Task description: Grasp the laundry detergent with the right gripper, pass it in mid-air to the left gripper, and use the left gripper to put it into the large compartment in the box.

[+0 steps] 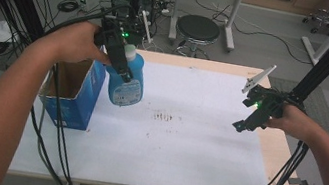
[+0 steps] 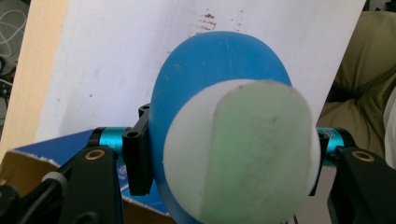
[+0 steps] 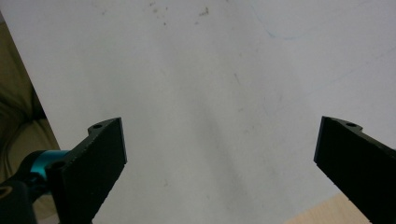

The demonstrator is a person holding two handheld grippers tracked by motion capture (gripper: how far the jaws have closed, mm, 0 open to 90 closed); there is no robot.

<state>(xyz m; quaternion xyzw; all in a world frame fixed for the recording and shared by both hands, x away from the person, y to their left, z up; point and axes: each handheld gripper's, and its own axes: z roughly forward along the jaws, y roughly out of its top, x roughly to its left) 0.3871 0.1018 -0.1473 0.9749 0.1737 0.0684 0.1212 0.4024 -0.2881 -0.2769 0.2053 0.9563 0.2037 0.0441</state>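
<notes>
We hold a blue bottle [image 1: 125, 82] upright, cap up, pinched in our left gripper [image 1: 118, 60] jaws just right of the box [image 1: 73, 92], above the counter [image 1: 184, 141], while our right gripper [image 1: 248, 117] hangs well apart, jaws spread.

You get no legible text here: the label on your blue bottle [image 1: 126, 83] is blurred, and the blue box [image 1: 75, 100] shows nothing readable.
</notes>
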